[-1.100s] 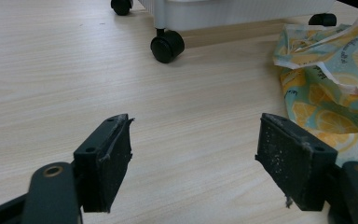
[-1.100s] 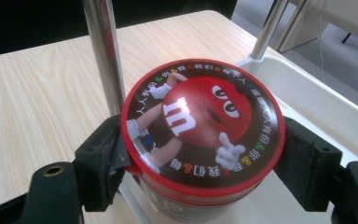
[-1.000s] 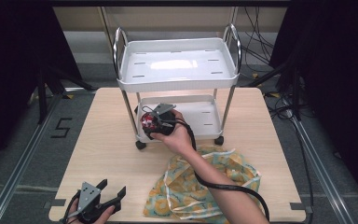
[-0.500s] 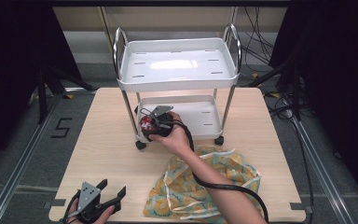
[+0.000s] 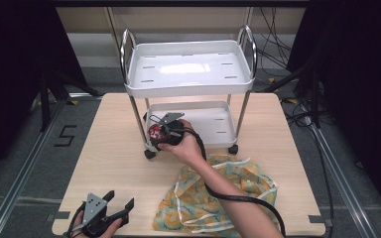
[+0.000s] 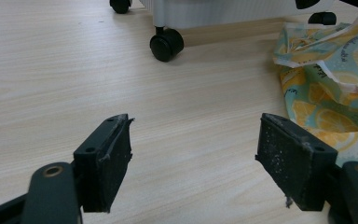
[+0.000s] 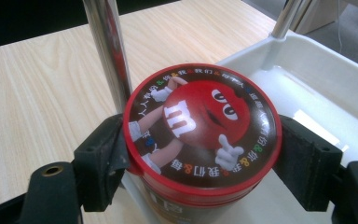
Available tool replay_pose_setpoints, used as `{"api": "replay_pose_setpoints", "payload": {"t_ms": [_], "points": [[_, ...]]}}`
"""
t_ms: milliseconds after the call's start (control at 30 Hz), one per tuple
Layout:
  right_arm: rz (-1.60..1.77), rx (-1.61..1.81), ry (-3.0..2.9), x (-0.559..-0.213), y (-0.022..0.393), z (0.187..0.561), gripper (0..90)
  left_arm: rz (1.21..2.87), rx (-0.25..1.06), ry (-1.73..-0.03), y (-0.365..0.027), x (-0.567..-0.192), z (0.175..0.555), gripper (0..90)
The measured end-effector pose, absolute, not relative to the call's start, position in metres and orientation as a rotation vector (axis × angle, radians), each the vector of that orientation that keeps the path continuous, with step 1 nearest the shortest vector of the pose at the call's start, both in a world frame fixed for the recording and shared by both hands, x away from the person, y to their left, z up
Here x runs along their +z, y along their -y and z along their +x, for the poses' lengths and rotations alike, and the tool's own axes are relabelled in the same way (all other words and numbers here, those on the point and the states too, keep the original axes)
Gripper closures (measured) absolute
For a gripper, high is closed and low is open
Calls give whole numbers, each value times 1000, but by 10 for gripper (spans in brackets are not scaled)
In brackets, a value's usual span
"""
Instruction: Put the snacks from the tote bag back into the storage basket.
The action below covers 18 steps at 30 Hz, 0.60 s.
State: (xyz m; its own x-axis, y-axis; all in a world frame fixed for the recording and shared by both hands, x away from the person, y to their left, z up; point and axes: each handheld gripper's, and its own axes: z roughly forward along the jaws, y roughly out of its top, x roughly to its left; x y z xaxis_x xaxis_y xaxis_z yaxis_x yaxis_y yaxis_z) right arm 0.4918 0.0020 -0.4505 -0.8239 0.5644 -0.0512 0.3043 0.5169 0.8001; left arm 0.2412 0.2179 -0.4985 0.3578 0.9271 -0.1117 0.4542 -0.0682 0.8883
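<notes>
right gripper (image 7: 200,154) jaws clamping the red-lidded M&M's tin (image 7: 200,128) | tin sitting at the front-left corner of the white cart's (image 5: 188,82) lower shelf, beside its chrome post (image 7: 105,51) | left gripper (image 6: 193,154) jaws gaping wide, hovering over the table (image 6: 51,70) near the cart | lemon-print cloth (image 5: 218,198) lying just before the cart

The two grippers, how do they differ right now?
The right gripper is shut on the red candy tub, at the lower tray of the white cart; the left gripper is open, holding nothing. The right is out mid-table; the left sits low at the table's near edge. Both have black jaws.
</notes>
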Motion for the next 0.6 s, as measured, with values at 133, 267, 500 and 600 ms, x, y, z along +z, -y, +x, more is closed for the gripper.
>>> {"api": "replay_pose_setpoints", "payload": {"t_ms": [133,267,500,600], "points": [[742,1199,-2424,-443,4,487,169,1682,636,-1246,-218,-499,241,256],[807,1162,-2404,-433,16,476,159,1669,640,-1248,-218,-498,241,256],[707,1177,-2450,-424,39,458,163,1669,645,-1252,-218,-498,241,256],[674,1169,-2457,-423,48,447,163,1643,604,-1286,-215,-499,239,256]]}}
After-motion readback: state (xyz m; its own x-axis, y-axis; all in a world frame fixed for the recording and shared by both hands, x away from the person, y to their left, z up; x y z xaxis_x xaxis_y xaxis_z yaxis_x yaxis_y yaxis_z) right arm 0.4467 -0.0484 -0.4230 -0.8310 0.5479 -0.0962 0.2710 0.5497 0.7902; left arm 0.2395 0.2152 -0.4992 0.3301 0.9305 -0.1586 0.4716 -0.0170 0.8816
